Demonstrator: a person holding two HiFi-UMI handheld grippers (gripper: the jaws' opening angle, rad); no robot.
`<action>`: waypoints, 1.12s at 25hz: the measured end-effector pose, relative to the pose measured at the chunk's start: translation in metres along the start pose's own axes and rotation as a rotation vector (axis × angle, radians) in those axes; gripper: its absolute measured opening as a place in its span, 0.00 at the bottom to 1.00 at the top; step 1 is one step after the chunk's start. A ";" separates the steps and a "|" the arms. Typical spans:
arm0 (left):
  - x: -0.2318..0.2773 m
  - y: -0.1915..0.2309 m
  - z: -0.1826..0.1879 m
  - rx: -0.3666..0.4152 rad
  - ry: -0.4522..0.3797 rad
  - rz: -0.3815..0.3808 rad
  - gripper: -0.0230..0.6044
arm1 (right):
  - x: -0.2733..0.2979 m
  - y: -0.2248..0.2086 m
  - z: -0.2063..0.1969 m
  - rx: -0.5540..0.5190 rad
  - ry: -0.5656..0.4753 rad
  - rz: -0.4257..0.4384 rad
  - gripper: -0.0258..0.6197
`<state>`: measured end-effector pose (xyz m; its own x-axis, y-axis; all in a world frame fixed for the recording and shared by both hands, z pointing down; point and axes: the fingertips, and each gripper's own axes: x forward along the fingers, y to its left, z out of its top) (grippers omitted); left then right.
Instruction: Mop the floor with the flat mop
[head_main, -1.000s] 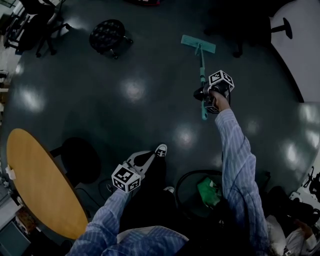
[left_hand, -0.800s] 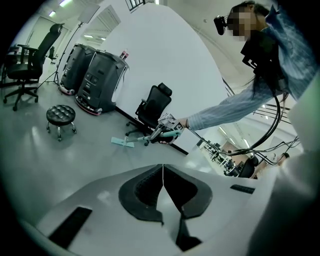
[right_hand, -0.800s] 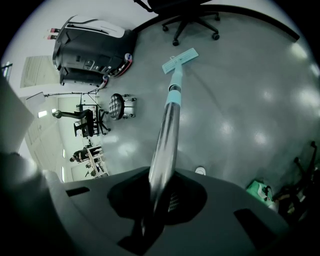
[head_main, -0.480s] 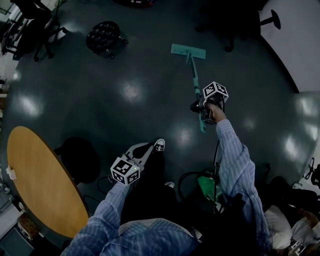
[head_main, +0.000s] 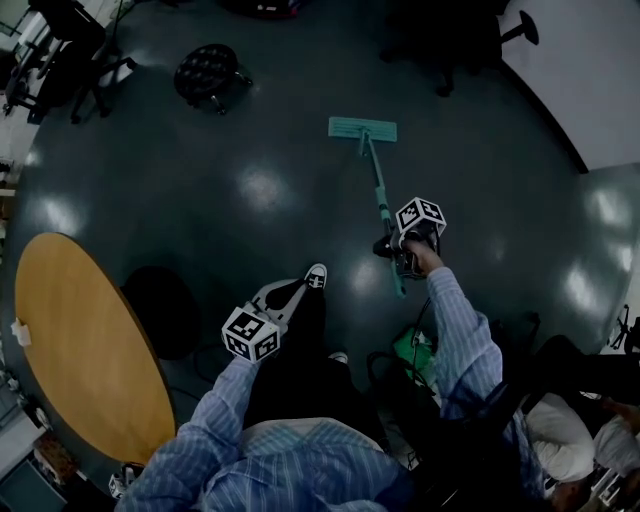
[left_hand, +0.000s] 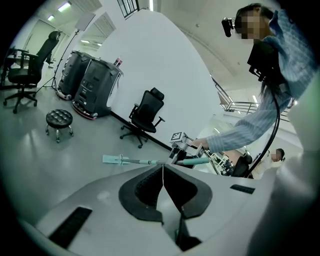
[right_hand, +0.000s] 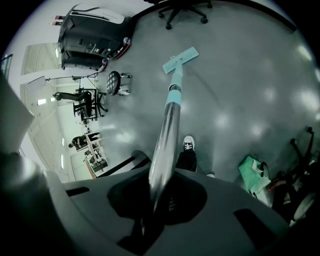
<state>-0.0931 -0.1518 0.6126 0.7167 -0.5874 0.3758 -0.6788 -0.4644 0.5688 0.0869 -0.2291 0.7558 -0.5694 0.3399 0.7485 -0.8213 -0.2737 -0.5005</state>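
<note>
My right gripper is clenched on the flat mop, taking the slim handle low on its length, with a short teal end sticking out behind the jaws. In the head view, the rectangular teal mop head lies flat on the glossy dark floor, out in its open middle and well apart from the edge where the white wall meets it. My left gripper hangs free near my black-and-white shoe. A round table with a smooth wooden top sits toward the floor's left edge, and a black tufted stool stands at the far left. In the left gripper view, the left gripper has its dark, ridged pads pressed together on nothing. Beyond them the mop slants from its head on the floor up to the right gripper, and a black office chair stands against the wall. In the right gripper view, the right gripper clamps the shiny metal tube of the mop, which runs to a teal collar and then to the flat head on the pale, reflective floor.
</note>
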 end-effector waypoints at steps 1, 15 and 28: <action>-0.004 -0.006 -0.005 0.000 0.001 0.000 0.05 | 0.003 -0.005 -0.015 0.003 0.004 0.007 0.12; -0.063 -0.078 -0.038 0.092 -0.007 -0.031 0.05 | 0.057 -0.041 -0.207 0.079 0.017 0.133 0.12; -0.131 -0.174 -0.094 0.173 -0.049 -0.062 0.05 | 0.109 -0.083 -0.367 0.110 0.021 0.176 0.12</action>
<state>-0.0542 0.0687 0.5336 0.7523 -0.5836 0.3058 -0.6540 -0.6050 0.4542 0.0801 0.1609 0.7188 -0.7053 0.2966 0.6438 -0.7010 -0.4270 -0.5712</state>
